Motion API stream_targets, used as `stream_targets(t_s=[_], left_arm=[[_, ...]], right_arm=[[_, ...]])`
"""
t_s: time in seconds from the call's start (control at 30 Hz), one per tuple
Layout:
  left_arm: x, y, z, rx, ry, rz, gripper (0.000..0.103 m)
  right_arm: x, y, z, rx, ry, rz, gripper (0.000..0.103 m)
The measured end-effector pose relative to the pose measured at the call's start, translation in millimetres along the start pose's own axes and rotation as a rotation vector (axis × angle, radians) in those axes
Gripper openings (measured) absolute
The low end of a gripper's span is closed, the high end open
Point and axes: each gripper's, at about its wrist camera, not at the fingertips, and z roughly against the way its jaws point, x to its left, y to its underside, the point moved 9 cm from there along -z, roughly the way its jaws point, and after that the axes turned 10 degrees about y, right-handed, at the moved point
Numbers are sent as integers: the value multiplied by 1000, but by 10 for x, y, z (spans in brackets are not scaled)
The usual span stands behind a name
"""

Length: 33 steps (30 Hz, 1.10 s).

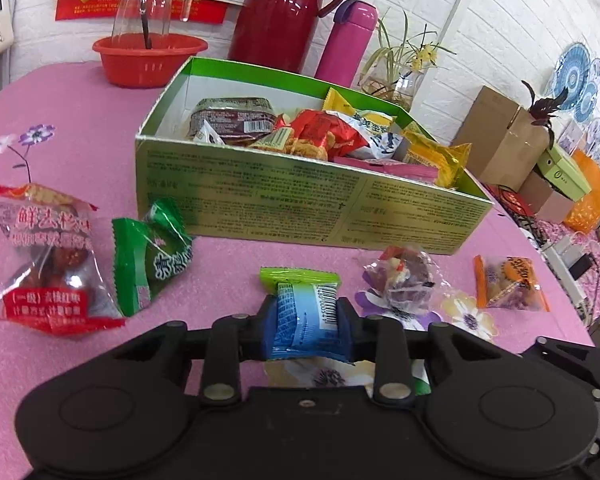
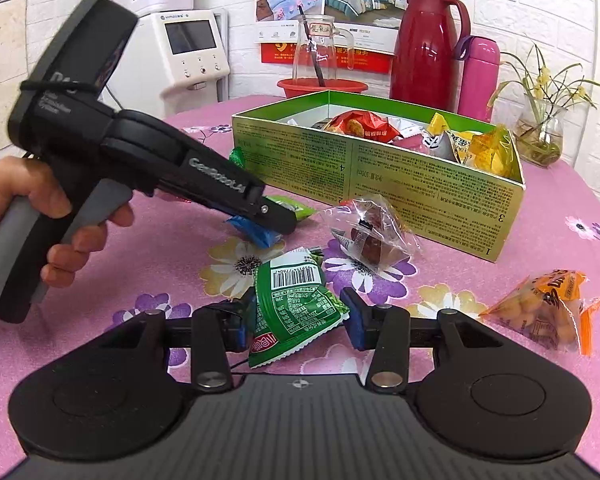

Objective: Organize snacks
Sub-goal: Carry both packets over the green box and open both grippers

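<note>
Left wrist view: left gripper (image 1: 305, 320) clenched on blue-and-green foil snack packet (image 1: 304, 312). Right gripper (image 2: 296, 320) released, straddling green crinkled snack pouch (image 2: 296, 300) on pink flowered tabletop (image 2: 540, 240). Beyond, green cardboard box (image 2: 400, 184) holding wrapped snacks.

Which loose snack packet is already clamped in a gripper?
The blue-and-green packet, pinched in the left gripper. The green packet only lies between the right gripper's open fingers.
</note>
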Motion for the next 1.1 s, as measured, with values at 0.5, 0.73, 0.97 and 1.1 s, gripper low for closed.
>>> stream_targets(t_s=[0.5, 0.73, 0.97, 1.1], left_arm=[[-242, -430, 597, -161, 85, -31, 0], [-149, -863, 587, -216, 38, -34, 0], [40, -1166, 320, -232, -5, -20, 0], [169, -1235, 162, -216, -29, -17, 0]], right_arm=[[-205, -516, 261, -153, 40, -21, 74], [-538, -952, 157, -237, 134, -85, 75], [-721, -1182, -236, -244, 194, -135, 75], [-757, -1228, -441, -243, 203, -159, 75]])
